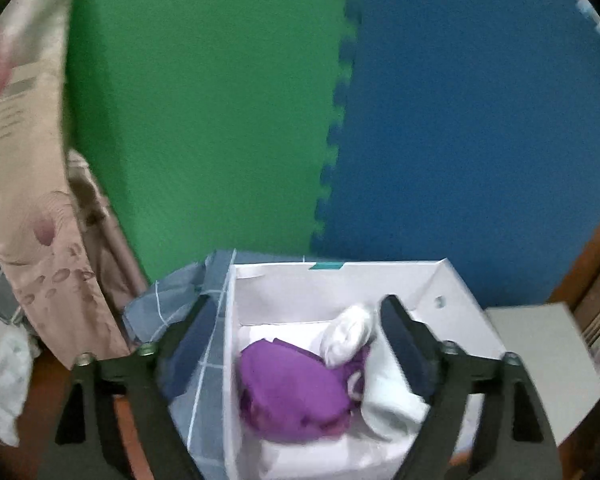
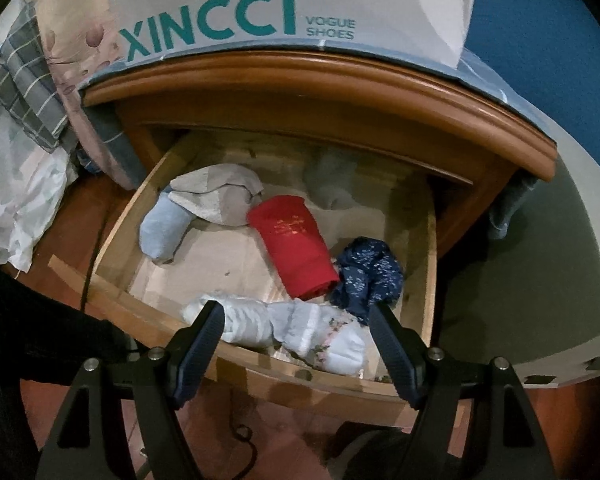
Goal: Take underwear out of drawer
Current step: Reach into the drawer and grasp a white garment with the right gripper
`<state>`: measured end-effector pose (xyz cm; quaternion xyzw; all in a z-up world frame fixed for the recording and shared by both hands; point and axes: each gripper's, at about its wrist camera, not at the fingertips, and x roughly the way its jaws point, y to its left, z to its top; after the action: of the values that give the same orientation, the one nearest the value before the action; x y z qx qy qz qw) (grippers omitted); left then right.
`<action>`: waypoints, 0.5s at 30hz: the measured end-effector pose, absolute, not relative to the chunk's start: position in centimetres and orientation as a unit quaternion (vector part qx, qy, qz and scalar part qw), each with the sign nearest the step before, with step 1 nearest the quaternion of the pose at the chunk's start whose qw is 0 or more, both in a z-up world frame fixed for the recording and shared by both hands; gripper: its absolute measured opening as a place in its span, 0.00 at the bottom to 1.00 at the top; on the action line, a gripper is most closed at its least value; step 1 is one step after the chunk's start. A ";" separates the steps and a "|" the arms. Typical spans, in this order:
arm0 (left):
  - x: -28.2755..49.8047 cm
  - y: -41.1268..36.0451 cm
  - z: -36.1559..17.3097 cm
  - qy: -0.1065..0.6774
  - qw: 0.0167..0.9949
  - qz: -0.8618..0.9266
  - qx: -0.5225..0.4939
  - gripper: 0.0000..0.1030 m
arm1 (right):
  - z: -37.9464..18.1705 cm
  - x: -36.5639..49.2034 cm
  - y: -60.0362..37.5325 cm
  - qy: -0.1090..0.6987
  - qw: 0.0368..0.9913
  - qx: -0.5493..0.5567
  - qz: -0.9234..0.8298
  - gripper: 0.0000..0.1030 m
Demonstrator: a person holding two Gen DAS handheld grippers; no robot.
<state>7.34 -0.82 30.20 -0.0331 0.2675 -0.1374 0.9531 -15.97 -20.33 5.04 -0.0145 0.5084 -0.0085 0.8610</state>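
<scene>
The wall behind is covered with foam mats, a green mat (image 1: pixel 204 112) on one side and a blue mat (image 1: pixel 480 120) on the other, joined by a toothed seam. In front of the wall stands a white shoe box (image 1: pixel 452 280), open at the top, on a grey checked cloth (image 1: pixel 172 300) that covers the top of a wooden nightstand (image 2: pixel 340 92). In the box lie a purple garment (image 1: pixel 292 392) and a white rolled piece (image 1: pixel 348 334) touching it. The left gripper (image 1: pixel 300 316) hangs over the box with its jaws wide apart, and nothing is between them. The drawer (image 2: pixel 112 252) of the nightstand is pulled out. Inside it are several rolled pieces of underwear: a red roll (image 2: pixel 292 248) in the middle, a dark blue spotted piece (image 2: pixel 368 276) just beside it, a grey piece (image 2: pixel 220 192) and a light blue roll (image 2: pixel 164 232) toward the back left. A white striped piece (image 2: pixel 284 328) lies along the front wall. The right gripper (image 2: pixel 296 322) is above this front edge, its jaws apart and not pressing on anything. A beige flowered curtain (image 1: pixel 24 184) hangs at the left.
</scene>
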 end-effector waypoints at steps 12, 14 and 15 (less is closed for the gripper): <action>-4.0 8.7 15.8 0.313 0.942 -0.123 -0.002 0.99 | 3.8 -16.5 -23.1 0.535 0.843 0.022 -0.049 0.75; -4.2 9.1 13.9 0.325 0.937 -0.128 -0.021 0.99 | 3.7 -16.5 -22.5 0.538 0.842 0.014 -0.043 0.75; -4.2 9.0 13.4 0.334 0.933 -0.128 -0.029 0.99 | 3.5 -16.4 -22.1 0.544 0.839 0.014 -0.034 0.75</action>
<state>-4.22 9.05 13.42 -0.0289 0.3345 -0.1275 0.9333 -16.44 -22.14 3.50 0.0143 0.5435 -0.0341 0.8386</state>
